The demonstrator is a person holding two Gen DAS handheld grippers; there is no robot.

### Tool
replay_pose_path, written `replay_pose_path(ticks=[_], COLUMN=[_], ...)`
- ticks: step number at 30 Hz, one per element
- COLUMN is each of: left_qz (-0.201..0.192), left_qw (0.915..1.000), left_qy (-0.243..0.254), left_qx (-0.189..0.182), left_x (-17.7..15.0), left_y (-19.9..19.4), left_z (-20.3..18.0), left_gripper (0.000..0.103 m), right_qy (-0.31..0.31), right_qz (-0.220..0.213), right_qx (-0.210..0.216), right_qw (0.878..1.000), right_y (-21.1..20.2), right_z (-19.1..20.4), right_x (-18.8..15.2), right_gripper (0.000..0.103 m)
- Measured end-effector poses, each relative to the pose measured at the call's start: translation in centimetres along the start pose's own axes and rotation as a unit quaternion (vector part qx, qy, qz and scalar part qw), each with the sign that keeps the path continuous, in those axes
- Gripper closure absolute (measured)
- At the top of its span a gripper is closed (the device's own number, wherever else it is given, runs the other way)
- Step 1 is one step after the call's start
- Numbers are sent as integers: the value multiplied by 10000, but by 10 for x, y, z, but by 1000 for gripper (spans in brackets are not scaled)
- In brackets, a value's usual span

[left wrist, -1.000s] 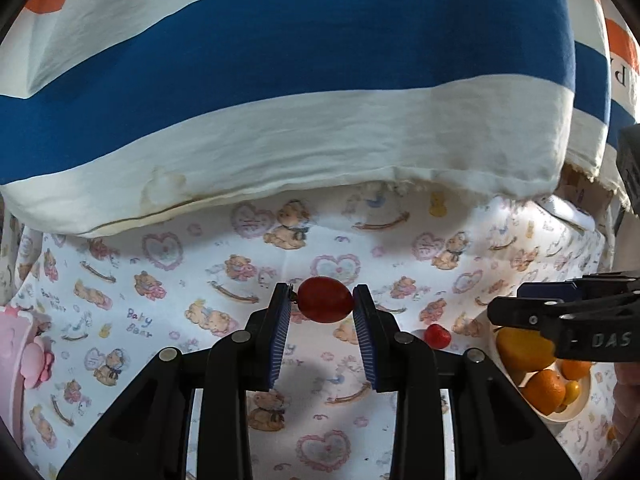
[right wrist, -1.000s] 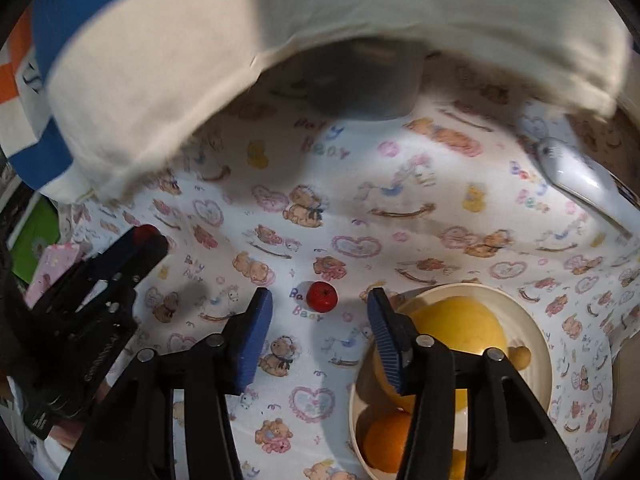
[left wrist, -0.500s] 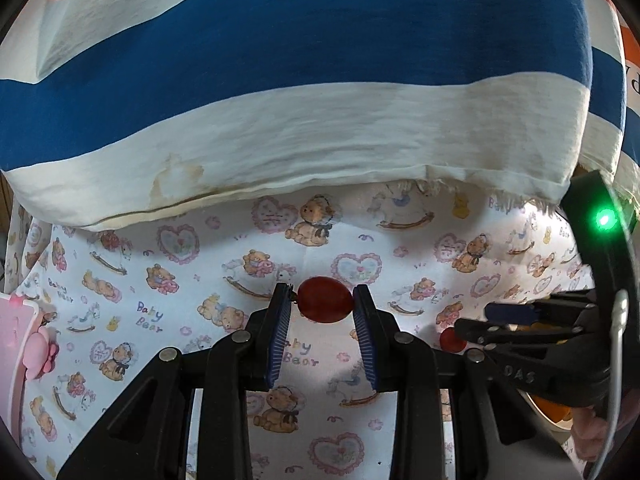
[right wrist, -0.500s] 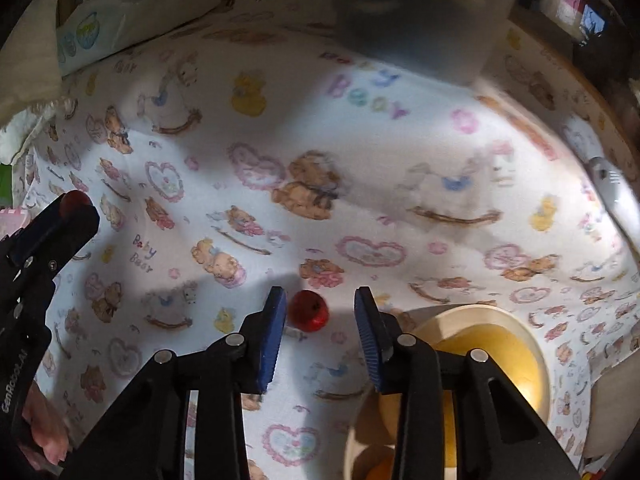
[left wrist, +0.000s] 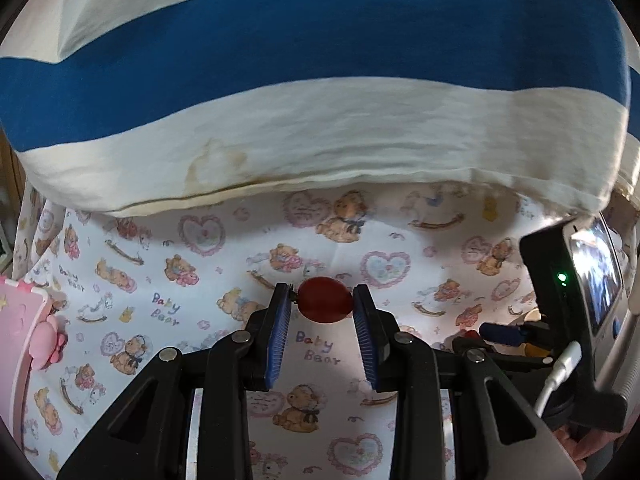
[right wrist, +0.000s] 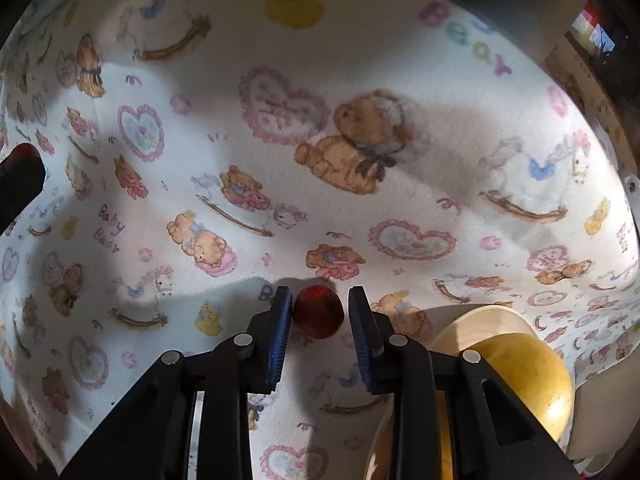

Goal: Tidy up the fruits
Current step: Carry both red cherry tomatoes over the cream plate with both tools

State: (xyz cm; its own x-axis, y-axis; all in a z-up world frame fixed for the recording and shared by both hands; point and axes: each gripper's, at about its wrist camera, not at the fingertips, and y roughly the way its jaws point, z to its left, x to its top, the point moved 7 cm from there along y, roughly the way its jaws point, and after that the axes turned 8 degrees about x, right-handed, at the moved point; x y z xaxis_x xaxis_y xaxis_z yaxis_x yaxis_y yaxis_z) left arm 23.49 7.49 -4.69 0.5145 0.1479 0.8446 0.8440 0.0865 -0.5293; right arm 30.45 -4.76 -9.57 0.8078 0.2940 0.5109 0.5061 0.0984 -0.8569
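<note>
Left gripper [left wrist: 323,306]: oval red tomato [left wrist: 325,305] is clamped, held aloft. Right gripper [right wrist: 318,309]: lowered to cloth, jaws narrowly bracketing round red fruit [right wrist: 319,311], contact unclear.

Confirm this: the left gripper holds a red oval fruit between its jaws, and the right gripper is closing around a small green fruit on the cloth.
One detail is wrong. In the right wrist view the small fruit between the right gripper jaws is red, not green. The left gripper does hold a red oval fruit, and the small one does lie on the cloth.

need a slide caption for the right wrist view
Right gripper lowered over a small red fruit on the teddy-bear cloth, jaws open around it, beside the fruit bowl.
</note>
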Motion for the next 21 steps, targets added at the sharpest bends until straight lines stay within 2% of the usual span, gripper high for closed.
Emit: replay_pose_path(ticks=[4, 11, 13, 15, 19, 21], left_qz=[-104, -375, -405, -460, -692, -815], left_qw=[9999, 9992, 9989, 9984, 9959, 9940], left_qy=[82, 137, 197, 305, 470, 617], left_qx=[41, -48, -121, -155, -329, -397], left_x=[2, 8, 9, 10, 21, 26], left_y=[-5, -22, -27, -34, -52, -72], left_z=[-2, -12, -15, -21, -32, -43], left_gripper=[72, 72, 72, 72, 72, 72], right_qy=[68, 190, 377, 657, 699, 739], right_qz=[-202, -809, -894, -1067, -1590, -1797], right_qx=[92, 538, 459, 723, 690, 775], right_qw=[9997, 9951, 9942, 9895, 9824, 9779], right_y=[-9, -66, -86, -111, -165, -195], right_z=[3, 11, 2, -10, -34, -42], right_x=[-1, -16, -21, -25, -29, -42], right_gripper=[76, 76, 76, 76, 76, 76])
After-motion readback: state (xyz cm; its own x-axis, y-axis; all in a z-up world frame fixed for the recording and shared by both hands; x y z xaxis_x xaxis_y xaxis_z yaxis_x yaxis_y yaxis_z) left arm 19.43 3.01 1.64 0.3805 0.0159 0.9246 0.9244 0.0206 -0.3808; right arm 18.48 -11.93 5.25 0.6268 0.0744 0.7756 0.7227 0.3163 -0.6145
